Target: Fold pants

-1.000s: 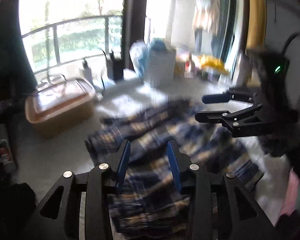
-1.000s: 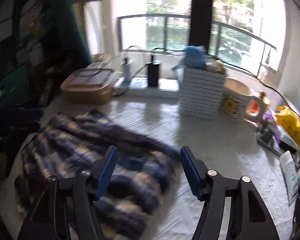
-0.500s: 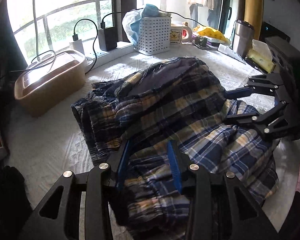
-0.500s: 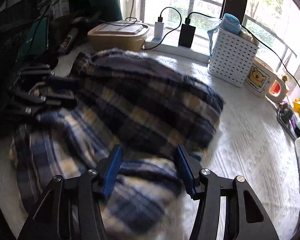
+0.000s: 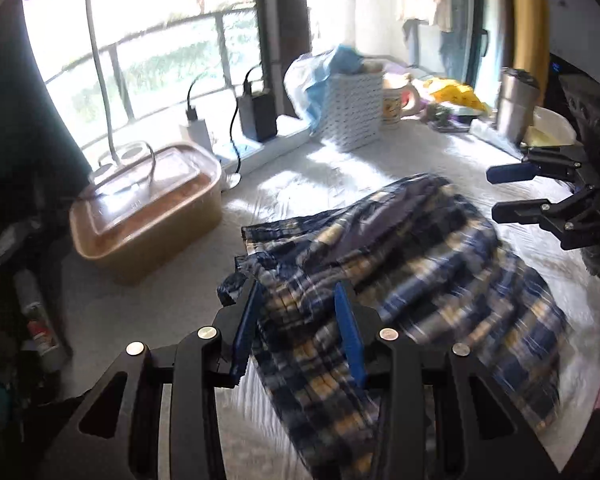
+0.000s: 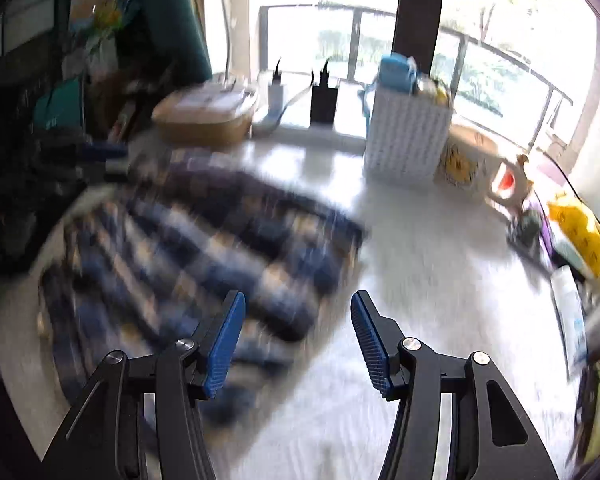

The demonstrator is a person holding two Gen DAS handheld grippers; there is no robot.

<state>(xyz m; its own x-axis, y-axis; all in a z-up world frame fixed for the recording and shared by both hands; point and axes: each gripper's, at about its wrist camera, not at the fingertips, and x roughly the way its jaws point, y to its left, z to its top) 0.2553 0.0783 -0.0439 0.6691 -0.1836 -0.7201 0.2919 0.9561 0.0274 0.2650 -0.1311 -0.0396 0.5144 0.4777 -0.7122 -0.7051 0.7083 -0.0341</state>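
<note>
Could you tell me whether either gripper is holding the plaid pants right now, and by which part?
Nothing is held. The left gripper and the right gripper both stand open above the plaid pants.

- The left gripper point(image 5: 300, 330) was made of black bars, shaped like big tongs.
- Each of its two fingers had a flat blue pad point(image 5: 350, 336) on the inside.
- Round silver screws point(image 5: 208, 333) shone on the black arms just behind the pads.
- Behind the screws, the black frame had three-cornered holes cut in it.
- The right gripper point(image 6: 298, 346) looked just the same: black arms, silver screws and blue pads point(image 6: 224, 350) with tiny bumps.
- From the left camera, the right gripper point(image 5: 512, 194) had a big black box behind its fingers.
</note>
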